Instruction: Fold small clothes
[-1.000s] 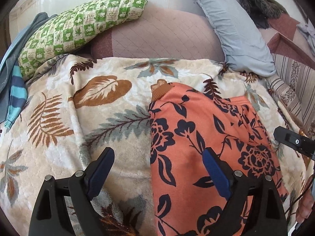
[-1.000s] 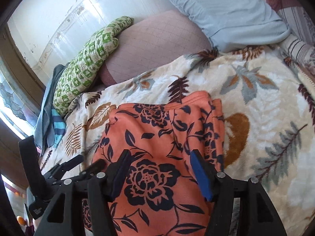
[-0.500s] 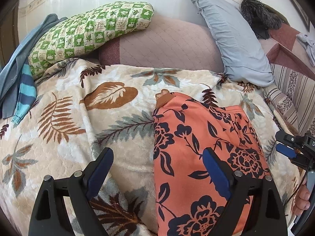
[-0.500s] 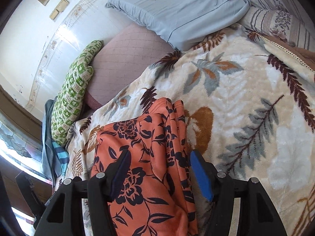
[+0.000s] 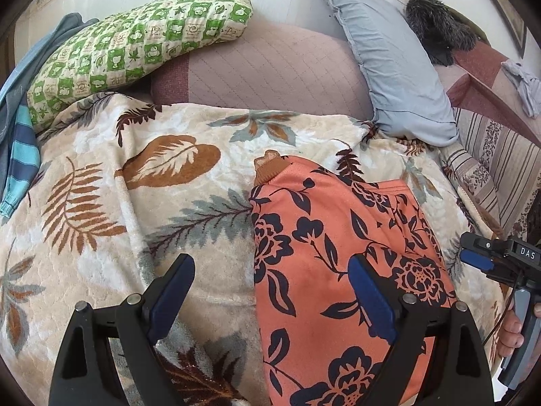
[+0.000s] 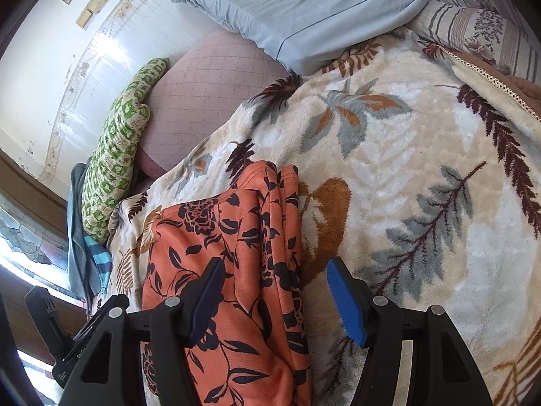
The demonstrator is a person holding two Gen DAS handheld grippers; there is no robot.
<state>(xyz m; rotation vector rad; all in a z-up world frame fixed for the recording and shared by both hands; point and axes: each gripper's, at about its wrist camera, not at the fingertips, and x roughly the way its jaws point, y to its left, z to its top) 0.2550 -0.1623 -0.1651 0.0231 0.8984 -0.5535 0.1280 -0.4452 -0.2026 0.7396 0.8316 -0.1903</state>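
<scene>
Your orange floral garment (image 5: pixel 324 253) lies on the leaf-print blanket (image 5: pixel 101 203) that covers the bed, toward the right side of the left view and near you. It looks partly folded already: in the right wrist view its right edge shows several stacked layers (image 6: pixel 284 237) running lengthwise, and a brown ribbed cuff (image 5: pixel 268 167) pokes out at the far left corner. So at least one lengthwise fold seems done, and what remains, as far as you can judge from here, is bringing the near or far end over to shorten the long strip and tucking that cuff in.

Your left claw (image 5: pixel 267 299) is spread wide and holds nothing. Its right finger hangs over the orange cloth and its left finger over bare blanket, so it straddles the garment's left edge; whether either pad touches fabric cannot be told.

Your right claw (image 6: pixel 275 301) is also spread and empty. Its left finger sits above the garment and its right finger above the blanket, straddling the layered right edge. In the left view you can see it out at the far right, just beside the garment.

Beyond the garment, well apart from it, lie the green checked pillow (image 5: pixel 135 44), the mauve quilted cushion (image 5: pixel 270 67) and the pale blue pillow (image 5: pixel 392 64).
</scene>
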